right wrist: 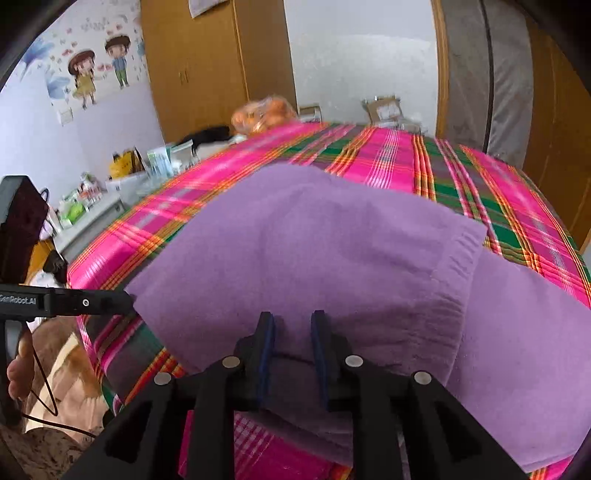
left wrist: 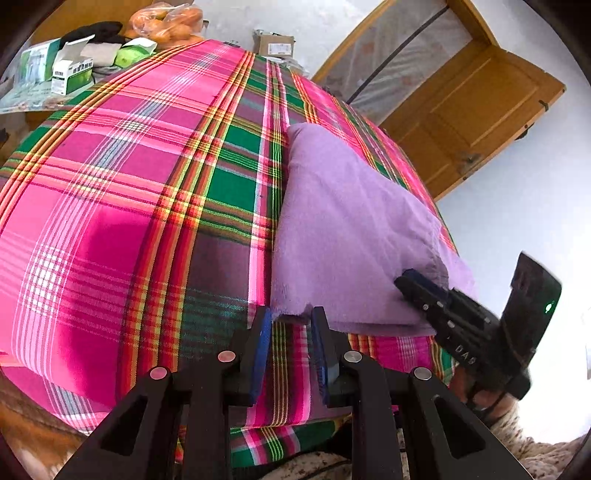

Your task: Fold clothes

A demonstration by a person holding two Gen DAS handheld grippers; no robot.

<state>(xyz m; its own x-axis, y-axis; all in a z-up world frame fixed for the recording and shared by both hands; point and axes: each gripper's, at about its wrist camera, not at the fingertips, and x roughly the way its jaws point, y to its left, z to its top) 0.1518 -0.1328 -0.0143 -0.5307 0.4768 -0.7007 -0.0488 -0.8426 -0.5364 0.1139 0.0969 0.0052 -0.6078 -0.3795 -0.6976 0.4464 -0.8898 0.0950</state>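
Note:
A folded purple cloth (left wrist: 351, 221) (right wrist: 314, 240) lies on a pink and green plaid sheet (left wrist: 129, 184) (right wrist: 480, 177). Its upper layer ends in a hemmed edge on the right. My left gripper (left wrist: 291, 314) is open, with the cloth's near left corner just at its fingertips. In the right wrist view the left gripper (right wrist: 127, 299) touches that corner from the side. My right gripper (right wrist: 292, 317) is open too, and purple cloth fills the gap between its fingers at the near edge. In the left wrist view the right gripper (left wrist: 404, 280) rests against the raised fold edge.
Medicine boxes (left wrist: 70, 70), a bag of oranges (left wrist: 166, 22) and a cardboard box (left wrist: 273, 42) sit beyond the sheet's far end. A wooden door (left wrist: 480, 110) stands to the right. A cluttered side table (right wrist: 92, 192) and a wardrobe (right wrist: 207, 62) are on the left.

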